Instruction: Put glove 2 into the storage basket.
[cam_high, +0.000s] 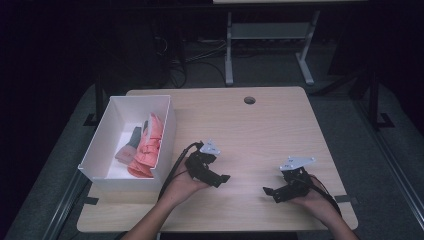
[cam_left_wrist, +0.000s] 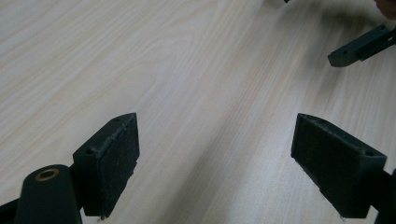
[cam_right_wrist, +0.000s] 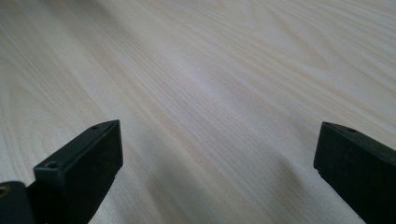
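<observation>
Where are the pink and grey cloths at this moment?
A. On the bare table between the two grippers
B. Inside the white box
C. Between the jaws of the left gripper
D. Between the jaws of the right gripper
B: the high view shows the pink cloth and the grey cloth lying inside the white box, while both grippers have open, empty jaws.

dark room, grey desk frame (cam_high: 270, 35) behind.

Prob. a lab: dark room w/ floor cables (cam_high: 200, 55), bare desk (cam_high: 270, 125).
</observation>
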